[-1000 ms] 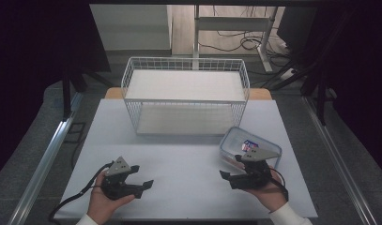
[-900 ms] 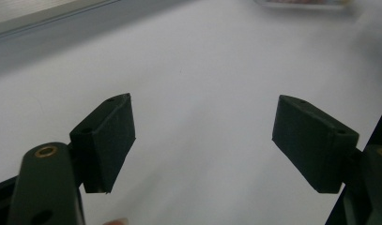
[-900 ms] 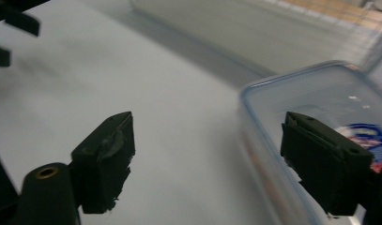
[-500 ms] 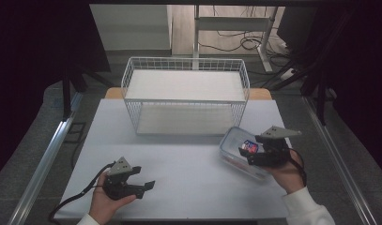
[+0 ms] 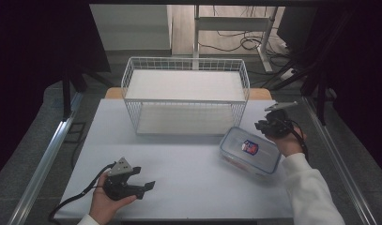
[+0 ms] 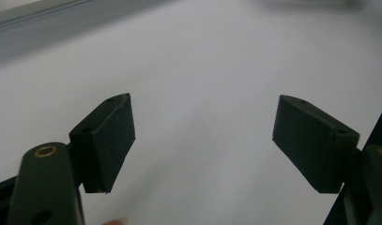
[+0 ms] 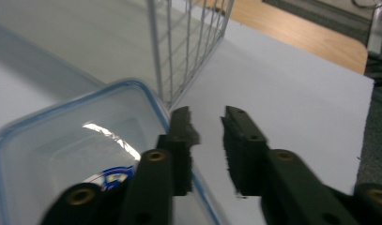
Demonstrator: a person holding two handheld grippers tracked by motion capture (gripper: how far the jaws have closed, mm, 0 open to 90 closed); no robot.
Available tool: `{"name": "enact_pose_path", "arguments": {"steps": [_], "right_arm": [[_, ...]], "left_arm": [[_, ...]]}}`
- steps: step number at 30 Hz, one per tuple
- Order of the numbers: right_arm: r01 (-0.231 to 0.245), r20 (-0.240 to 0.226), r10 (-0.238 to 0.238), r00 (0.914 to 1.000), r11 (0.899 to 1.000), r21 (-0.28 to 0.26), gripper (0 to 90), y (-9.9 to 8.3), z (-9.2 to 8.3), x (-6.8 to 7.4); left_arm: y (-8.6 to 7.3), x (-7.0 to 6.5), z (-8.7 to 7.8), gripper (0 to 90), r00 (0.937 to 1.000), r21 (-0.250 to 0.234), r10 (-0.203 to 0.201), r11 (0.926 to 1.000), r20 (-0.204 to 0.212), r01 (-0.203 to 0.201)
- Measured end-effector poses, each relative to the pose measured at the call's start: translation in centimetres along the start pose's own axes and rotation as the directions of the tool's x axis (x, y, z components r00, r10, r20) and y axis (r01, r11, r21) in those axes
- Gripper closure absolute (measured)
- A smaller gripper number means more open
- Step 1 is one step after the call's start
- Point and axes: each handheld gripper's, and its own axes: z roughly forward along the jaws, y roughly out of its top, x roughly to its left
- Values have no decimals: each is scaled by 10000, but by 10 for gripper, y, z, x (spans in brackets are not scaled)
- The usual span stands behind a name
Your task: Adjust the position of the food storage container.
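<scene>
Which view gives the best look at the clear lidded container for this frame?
The high view: the whole container lies flat on the table, its blue-rimmed lid and label plain. The right gripper view has just a blurred near corner beside the gripper's jaws. The left gripper view looks across bare tabletop between its open jaws.

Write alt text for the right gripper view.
The right gripper, its two black jaws a narrow gap apart with nothing between them after just closing, hangs over the edge of a clear plastic box with a blue rim. Beyond stand the corner of a white wire basket and the white table.
</scene>
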Motion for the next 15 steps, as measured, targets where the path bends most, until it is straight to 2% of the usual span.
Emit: {"name": "enact_pose_path", "arguments": {"steps": [1, 2, 3, 5, 6, 7, 11, 12, 13, 15], "right_arm": [[0, 0, 0, 10000, 10000, 0, 790, 0, 0, 0], [-8, -94, 10, 10000, 9999, 166, 829, 0, 6, -3], [83, -16, -82, 10000, 9980, 630, 871, -1, 20, -10], [-89, -37, 93, 10000, 9951, 984, 887, -3, 29, -15], [-89, -37, 93, 10000, 9951, 984, 887, -3, 29, -15], [-138, -134, 157, 9998, 9917, 1275, 889, -5, 38, -20], [-110, -274, 154, 9995, 9881, 1536, 890, -6, 46, -21], [-23, -313, 75, 9995, 9868, 1618, 890, -6, 47, -19], [325, -477, -245, 9986, 9840, 1751, 890, -6, 50, -14], [404, -550, -310, 9980, 9831, 1786, 890, -6, 51, -12]], "left_arm": [[0, 0, 0, 209, 10000, -16, -5, 10000, -21, 5], [0, 0, 0, 209, 10000, -25, -1, 10000, -43, 1], [0, 1, 0, 209, 10000, -8, 13, 10000, -41, -13], [0, 0, 0, 209, 10000, 14, 32, 10000, -28, -32], [0, 0, 1, 209, 10000, 9, 51, 10000, -15, -51], [-1, 0, 1, 209, 10000, 21, 67, 10000, -29, -67], [-1, 1, 1, 209, 9999, 3, 36, 10000, -146, -36], [0, 1, 1, 209, 9998, 1, 36, 10000, -175, -36], [-1, 1, 1, 209, 9998, 3, 36, 10000, -174, -36], [-1, 1, 1, 209, 9999, 15, 46, 10000, -163, -46]]}}
